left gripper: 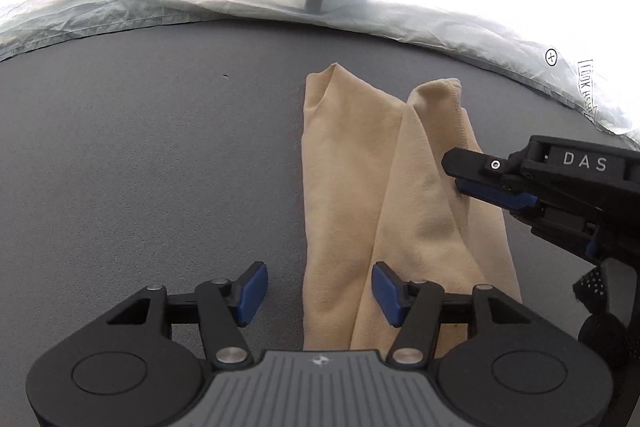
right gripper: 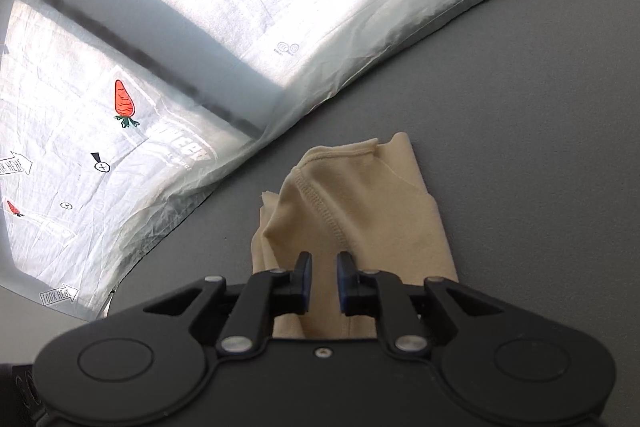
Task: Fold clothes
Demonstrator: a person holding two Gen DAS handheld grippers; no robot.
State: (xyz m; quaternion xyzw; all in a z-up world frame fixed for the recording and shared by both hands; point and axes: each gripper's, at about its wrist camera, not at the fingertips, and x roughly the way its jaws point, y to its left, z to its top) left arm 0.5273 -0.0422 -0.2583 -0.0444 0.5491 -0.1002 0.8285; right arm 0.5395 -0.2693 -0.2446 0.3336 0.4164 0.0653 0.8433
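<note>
A beige garment (left gripper: 360,187) lies folded into a long narrow strip on the grey table (left gripper: 160,167), with a raised ridge along its middle. My left gripper (left gripper: 320,293) is open above the strip's near end; its left pad is over bare table and its right pad over the cloth, gripping nothing. My right gripper (left gripper: 456,175) comes in from the right, its tips at the ridge. In the right wrist view the right gripper (right gripper: 325,279) has its jaws a narrow gap apart over the garment (right gripper: 360,207), whose stitched hem faces me; the pads do not press on the cloth.
A crinkled white plastic sheet (right gripper: 160,147) printed with carrots, arrows and crossed circles lies along the far side of the table. It curves across the top of the left wrist view as the sheet (left gripper: 160,7). A dark band (right gripper: 140,55) crosses it.
</note>
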